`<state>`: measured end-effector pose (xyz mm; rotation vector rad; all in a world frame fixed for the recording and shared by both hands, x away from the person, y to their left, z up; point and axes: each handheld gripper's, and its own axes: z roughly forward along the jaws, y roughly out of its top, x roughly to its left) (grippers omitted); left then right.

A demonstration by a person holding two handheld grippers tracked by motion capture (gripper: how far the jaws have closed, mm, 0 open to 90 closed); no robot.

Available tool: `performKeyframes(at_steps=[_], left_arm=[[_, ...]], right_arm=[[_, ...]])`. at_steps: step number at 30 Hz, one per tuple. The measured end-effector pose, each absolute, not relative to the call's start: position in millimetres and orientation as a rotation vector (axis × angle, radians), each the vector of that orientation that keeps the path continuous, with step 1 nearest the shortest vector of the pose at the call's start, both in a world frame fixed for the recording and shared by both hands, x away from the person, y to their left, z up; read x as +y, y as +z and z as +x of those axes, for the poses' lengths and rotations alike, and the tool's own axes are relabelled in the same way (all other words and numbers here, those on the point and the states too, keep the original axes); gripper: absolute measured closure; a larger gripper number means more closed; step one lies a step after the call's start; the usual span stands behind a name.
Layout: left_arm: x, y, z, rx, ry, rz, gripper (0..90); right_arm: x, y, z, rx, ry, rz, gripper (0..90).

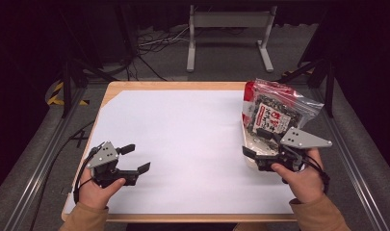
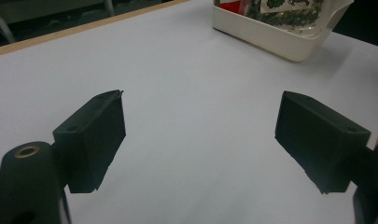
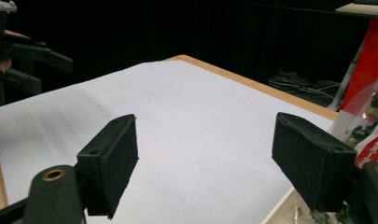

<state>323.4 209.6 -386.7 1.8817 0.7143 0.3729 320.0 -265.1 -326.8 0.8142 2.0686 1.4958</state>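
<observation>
The snack bag point(image 1: 274, 113) stood upright in a cream tray point(image 1: 250, 159) at the bench's point(image 1: 183, 85) right edge. The right tool point(image 1: 253, 151) hovered just beside the tray's near end, jaws spread, holding nothing. The left tool point(image 1: 135, 159) sat well apart over the white sheet point(image 1: 192, 144), jaws likewise spread and empty.
</observation>
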Motion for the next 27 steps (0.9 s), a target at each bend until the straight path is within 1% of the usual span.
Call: performKeyframes(at_steps=[7, 10, 19, 25, 27], left_arm=[[209.8, -387.0, 323.2, 0.699, 0.373, 1.877, 16.8], [210.1, -387.9, 323.4, 0.692, 0.365, 1.879, 16.7], [212.0, -393.2, 324.2, 0.690, 0.349, 1.879, 16.2], [209.2, -396.0, 324.7, 0.673, 0.346, 1.891, 16.1], [208.8, -396.7, 324.8, 0.670, 0.338, 1.900, 15.8]], right_arm=[[-264.2, -354.1, 317.8, 2.063, 1.556, 0.823, 23.3], [-261.9, -367.7, 318.6, 2.099, 1.505, 0.841, 24.0], [-244.9, -402.7, 319.7, 2.174, 1.498, 0.817, 24.4], [-243.0, -417.0, 324.4, 2.175, 1.521, 0.804, 26.8], [-242.6, -418.0, 324.4, 2.166, 1.508, 0.792, 26.3]])
